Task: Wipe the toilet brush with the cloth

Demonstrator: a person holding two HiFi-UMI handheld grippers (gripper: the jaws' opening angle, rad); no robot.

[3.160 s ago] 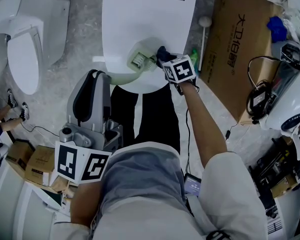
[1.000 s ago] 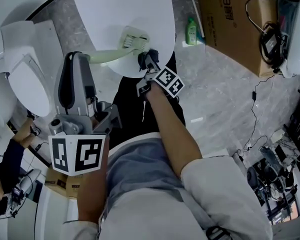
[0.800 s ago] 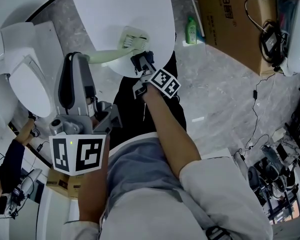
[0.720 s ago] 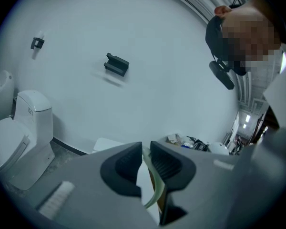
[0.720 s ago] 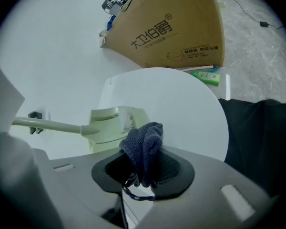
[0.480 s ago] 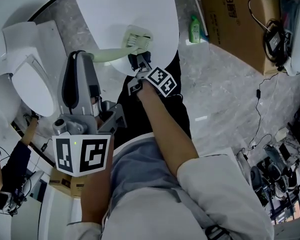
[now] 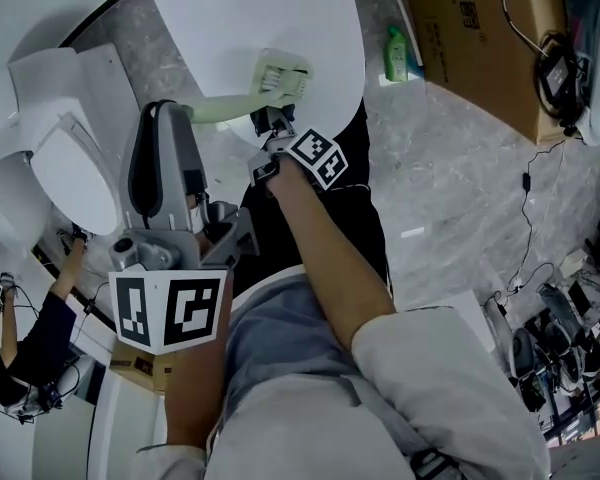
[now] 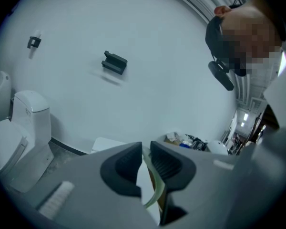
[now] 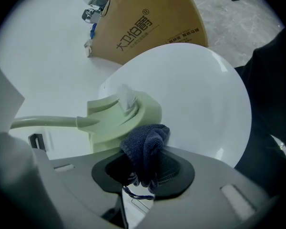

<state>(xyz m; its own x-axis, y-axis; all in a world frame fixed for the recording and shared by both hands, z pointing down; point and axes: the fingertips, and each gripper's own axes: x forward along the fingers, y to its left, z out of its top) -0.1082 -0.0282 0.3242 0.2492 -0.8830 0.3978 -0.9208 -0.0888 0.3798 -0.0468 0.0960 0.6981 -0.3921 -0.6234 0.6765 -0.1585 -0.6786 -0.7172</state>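
We judge the wiping to be under way. The right tongs (image 9: 142,173) are clamped on the cloth (image 9: 144,147), and its bunched tip touches the near edge of the brush (image 9: 119,118) head. We cannot tell how much is clean, and the handle (image 9: 47,122) looks left to do. The left tongs (image 8: 146,151) are nearly closed on that handle. The brush is over the lid (image 7: 250,8), with its long axis running left to right and its head pointing right.

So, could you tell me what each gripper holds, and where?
The left gripper clamps the toilet brush by its handle; right gripper pinches the cloth by a bunched fold.
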